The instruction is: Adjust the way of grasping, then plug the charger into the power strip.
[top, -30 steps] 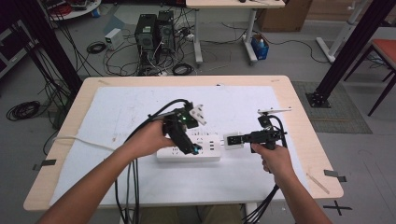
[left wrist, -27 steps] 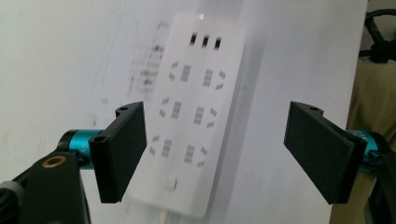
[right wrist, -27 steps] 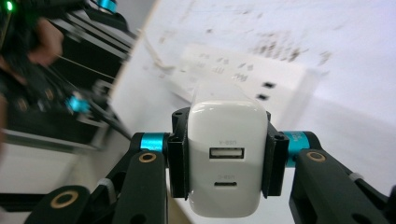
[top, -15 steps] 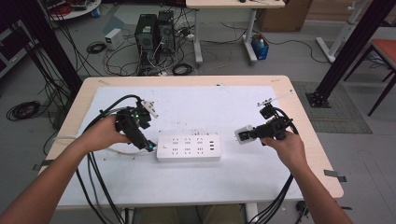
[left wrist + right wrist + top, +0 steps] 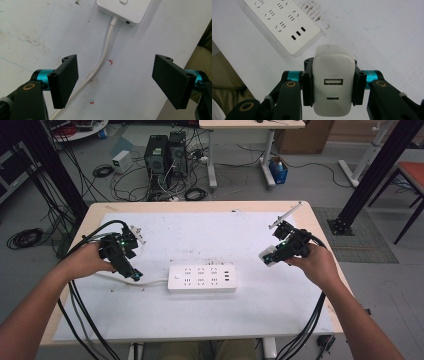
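Observation:
A white power strip [image 5: 202,278] lies flat in the middle of the table, its white cord [image 5: 100,67] running off to the left. My right gripper [image 5: 274,254] hangs above the table to the right of the strip, shut on a white USB charger [image 5: 333,81] whose two ports face the camera. The strip's end with the three USB slots [image 5: 284,25] lies below and beyond it. My left gripper [image 5: 131,271] hovers left of the strip over the cord, jaws open and empty. In the left gripper view its jaws stand wide apart above the cord and the strip's end [image 5: 123,10].
The table has a white mat [image 5: 210,315] with scuff marks and small red dots. Black cables trail from both grippers down off the front edge. Computer towers [image 5: 164,152], cables and another desk stand on the floor behind the table.
My left gripper has moved away from the strip to the left, open. My right gripper has lifted the charger up and to the right, clear of the strip.

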A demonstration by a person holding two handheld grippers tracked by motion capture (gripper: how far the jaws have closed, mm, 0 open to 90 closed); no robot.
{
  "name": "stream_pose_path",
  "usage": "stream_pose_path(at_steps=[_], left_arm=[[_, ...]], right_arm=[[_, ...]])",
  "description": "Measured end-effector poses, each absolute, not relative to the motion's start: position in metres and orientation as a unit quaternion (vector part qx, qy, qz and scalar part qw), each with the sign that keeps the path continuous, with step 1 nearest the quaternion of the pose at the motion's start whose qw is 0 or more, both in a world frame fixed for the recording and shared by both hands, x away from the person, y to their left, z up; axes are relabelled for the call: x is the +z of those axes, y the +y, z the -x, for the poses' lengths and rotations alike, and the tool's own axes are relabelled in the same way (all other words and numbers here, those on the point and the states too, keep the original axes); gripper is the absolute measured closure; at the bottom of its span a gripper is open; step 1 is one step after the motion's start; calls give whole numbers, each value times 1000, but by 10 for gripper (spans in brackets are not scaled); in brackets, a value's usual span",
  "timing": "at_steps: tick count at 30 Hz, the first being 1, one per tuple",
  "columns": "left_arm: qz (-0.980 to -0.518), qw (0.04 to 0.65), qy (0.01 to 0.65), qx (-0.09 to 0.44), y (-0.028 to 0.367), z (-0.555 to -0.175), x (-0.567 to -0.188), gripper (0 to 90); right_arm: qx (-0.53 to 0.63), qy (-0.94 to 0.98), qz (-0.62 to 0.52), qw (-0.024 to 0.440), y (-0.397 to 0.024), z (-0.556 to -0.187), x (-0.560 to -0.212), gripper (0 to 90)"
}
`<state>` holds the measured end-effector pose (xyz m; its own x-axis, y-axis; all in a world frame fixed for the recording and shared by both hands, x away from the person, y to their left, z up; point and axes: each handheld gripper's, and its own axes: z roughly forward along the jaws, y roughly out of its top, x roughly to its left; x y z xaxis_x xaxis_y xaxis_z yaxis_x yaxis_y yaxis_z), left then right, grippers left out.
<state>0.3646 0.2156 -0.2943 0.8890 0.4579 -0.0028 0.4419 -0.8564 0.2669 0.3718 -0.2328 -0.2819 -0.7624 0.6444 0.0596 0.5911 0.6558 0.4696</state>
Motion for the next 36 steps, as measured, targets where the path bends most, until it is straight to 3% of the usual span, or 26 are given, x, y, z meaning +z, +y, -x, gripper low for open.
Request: stream_pose_path(at_steps=[18, 36], left_arm=[[-964, 140, 223, 24, 217, -367, -292, 213], [-966, 152, 206, 19, 219, -359, -297, 213]], right_arm=[[232, 919, -314, 60, -219, -381, -278, 620], [214, 941, -257, 43, -178, -392, -267, 620]])
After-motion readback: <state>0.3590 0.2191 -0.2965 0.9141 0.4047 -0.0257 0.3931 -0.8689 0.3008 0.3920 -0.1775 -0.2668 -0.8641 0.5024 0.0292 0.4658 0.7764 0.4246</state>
